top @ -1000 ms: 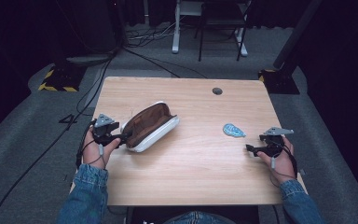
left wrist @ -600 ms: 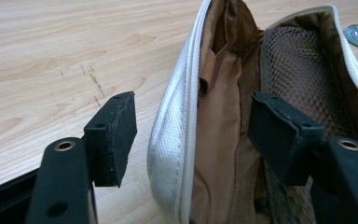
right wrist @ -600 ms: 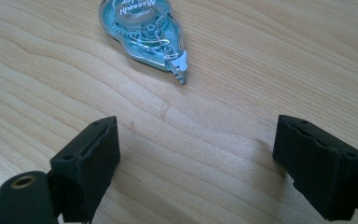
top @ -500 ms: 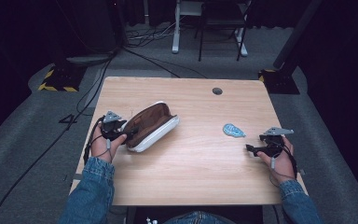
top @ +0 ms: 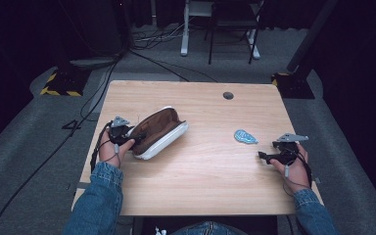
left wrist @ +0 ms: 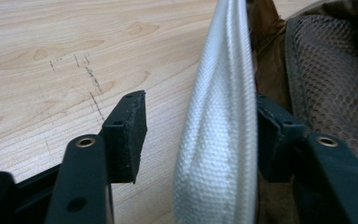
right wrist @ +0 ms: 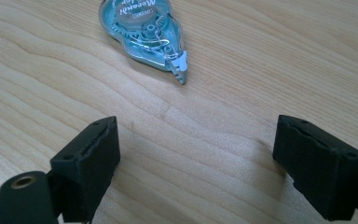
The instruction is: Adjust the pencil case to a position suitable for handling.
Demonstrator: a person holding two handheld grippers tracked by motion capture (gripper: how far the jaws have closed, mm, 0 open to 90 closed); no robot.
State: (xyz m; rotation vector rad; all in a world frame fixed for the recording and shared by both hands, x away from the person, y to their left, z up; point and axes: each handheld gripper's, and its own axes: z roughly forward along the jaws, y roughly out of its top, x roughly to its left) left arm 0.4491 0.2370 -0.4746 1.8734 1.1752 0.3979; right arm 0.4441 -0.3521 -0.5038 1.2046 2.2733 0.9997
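Note:
A brown pouch (top: 155, 130) with a white rim (left wrist: 219, 121) lies open on the left half of the wooden table (top: 205, 186). My left gripper (top: 129, 137) is at the pouch's left end. In the left gripper view the left gripper (left wrist: 200, 121) stands open astride the white rim, one jaw inside against the brown mesh lining (left wrist: 335, 79), the other outside with a gap to the rim. A teal correction-tape dispenser (top: 245, 136) lies right of centre. My right gripper (top: 264, 155) rests open just short of the dispenser (right wrist: 144, 32), with bare wood between the right gripper's (right wrist: 200, 144) jaws.
A round cable hole (top: 228, 95) sits near the table's far edge. Beyond the table are a chair frame (top: 230, 29), floor cables (top: 98, 98) and yellow-black striped bases (top: 58, 83). Bare wood lies between pouch and dispenser.
My left gripper has moved right, up to the pouch's end, and its jaws now straddle the rim. The right gripper and the dispenser have stayed put.

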